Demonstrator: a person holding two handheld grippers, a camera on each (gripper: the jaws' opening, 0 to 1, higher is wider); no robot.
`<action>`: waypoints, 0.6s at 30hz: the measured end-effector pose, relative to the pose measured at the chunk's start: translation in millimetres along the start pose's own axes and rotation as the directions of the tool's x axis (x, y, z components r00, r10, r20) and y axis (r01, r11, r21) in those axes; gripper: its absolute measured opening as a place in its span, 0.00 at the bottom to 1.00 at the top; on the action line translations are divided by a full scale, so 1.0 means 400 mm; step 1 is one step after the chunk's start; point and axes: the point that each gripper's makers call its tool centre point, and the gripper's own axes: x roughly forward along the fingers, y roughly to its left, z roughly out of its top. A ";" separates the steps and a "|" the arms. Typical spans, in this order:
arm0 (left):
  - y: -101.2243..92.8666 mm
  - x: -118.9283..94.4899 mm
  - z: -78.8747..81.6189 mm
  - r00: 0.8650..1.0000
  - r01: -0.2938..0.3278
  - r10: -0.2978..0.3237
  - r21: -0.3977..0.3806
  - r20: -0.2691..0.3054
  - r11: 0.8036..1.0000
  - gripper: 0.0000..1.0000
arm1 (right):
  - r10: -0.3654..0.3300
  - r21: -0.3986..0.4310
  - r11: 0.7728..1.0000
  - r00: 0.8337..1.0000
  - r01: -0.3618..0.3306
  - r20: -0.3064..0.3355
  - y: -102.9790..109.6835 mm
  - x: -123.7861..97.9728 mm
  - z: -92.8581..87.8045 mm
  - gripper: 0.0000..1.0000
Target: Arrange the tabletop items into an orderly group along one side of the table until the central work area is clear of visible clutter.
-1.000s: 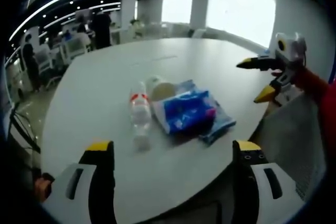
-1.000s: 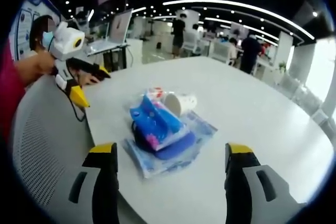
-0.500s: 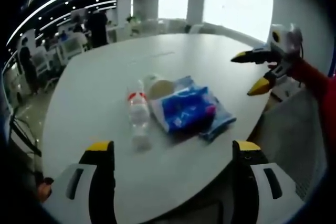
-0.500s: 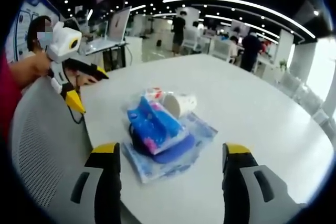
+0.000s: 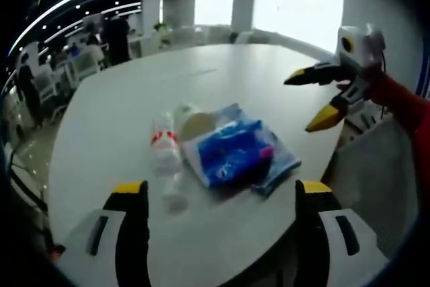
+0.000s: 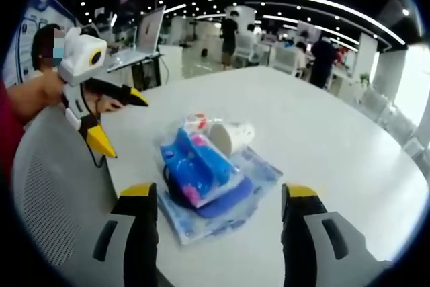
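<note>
A small pile lies near the edge of the round white table [image 5: 121,105]: a clear plastic bottle [image 5: 162,157] with a red label on its side, a tipped paper cup [image 5: 193,123], and a blue tissue pack [image 5: 232,153] resting on a flat blue packet [image 5: 277,167]. My left gripper [image 5: 222,196] is open, a short way before the pile. In the left gripper view my right gripper [image 5: 301,103] hangs open at the pile's right. The right gripper view has the cup [image 6: 232,136], tissue pack [image 6: 199,166] and flat packet [image 6: 257,181] ahead of my open right gripper [image 6: 218,196], with the left gripper [image 6: 126,126] open at the left.
A grey mesh chair back [image 6: 54,186] stands at the table's edge by the pile. A laptop [image 6: 151,31] sits on a desk behind. People and office chairs [image 5: 87,58] fill the far room. The table's far half [image 6: 349,132] is bare.
Both cameras have eased a little closer to the pile. In each view the other gripper has moved in over the table edge. The items have not moved.
</note>
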 end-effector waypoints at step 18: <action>0.028 0.072 0.040 1.000 0.015 -0.014 0.046 -0.019 0.999 0.78 | -0.003 0.010 1.000 0.999 0.004 -0.038 -0.018 0.048 0.001 0.73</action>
